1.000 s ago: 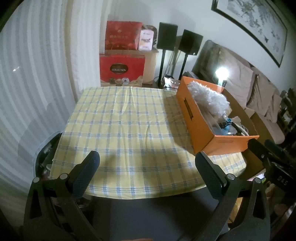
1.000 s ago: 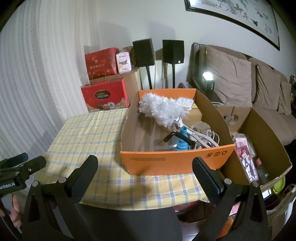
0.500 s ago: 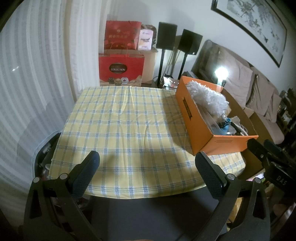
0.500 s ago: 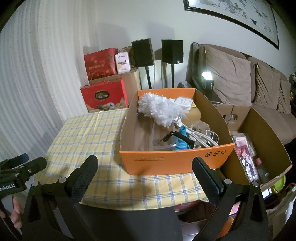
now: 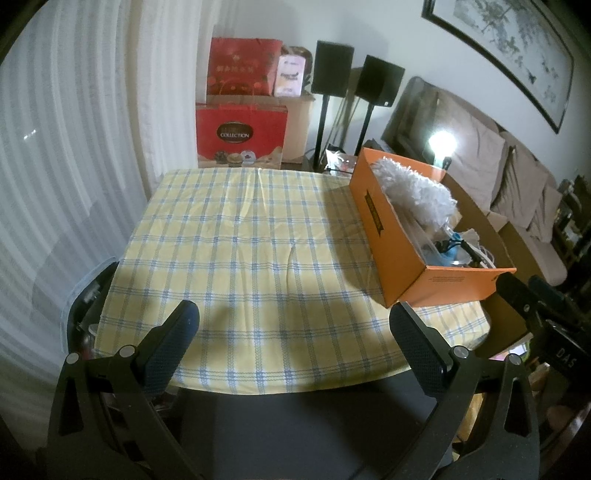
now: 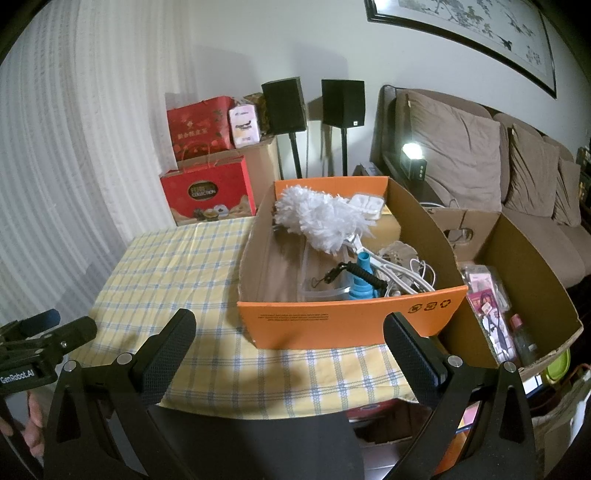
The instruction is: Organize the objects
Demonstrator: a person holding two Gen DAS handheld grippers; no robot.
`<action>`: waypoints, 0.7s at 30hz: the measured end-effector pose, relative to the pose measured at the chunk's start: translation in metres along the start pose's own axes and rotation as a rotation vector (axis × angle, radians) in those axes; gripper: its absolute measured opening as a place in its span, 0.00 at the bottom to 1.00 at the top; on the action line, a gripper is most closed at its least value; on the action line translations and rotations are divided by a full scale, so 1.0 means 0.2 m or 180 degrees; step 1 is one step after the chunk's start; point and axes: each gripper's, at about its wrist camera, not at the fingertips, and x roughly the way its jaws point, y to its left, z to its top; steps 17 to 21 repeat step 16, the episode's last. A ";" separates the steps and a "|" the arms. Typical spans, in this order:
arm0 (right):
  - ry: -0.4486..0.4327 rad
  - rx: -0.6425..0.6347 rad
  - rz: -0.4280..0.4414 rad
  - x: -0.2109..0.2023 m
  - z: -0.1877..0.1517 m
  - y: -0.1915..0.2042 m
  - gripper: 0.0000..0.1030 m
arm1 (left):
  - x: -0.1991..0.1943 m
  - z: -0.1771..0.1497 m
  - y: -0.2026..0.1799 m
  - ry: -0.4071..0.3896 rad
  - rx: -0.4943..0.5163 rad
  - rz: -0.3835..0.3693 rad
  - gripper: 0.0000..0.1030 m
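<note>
The orange cardboard box (image 6: 343, 321) sits at the right edge of the counter (image 5: 258, 240), holding a fluffy white duster (image 6: 317, 218), a blue plastic piece and white cords, likely gathered there for sorting. The checked cloth beside it lies bare. Left tool (image 5: 295, 354) and right tool (image 6: 291, 350) both hang spread wide, empty, near the front edge.

A: Background stock?
B: Two black box speakers (image 6: 314, 101) on stands; red printed gift bags (image 5: 242, 134) against the wall.
A: Seating?
B: Brown cushioned fabric sofa (image 6: 517, 177); framed ink painting (image 6: 461, 33) above.
</note>
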 end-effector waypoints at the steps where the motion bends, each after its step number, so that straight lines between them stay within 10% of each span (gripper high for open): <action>1: -0.0001 0.0000 0.0000 0.00 0.00 0.00 1.00 | 0.00 0.00 0.00 0.0000 -0.0003 -0.0004 1.00; 21: 0.0002 0.0009 -0.0012 0.00 0.00 0.01 1.00 | 0.00 0.00 -0.01 -0.0001 -0.0008 -0.0015 1.00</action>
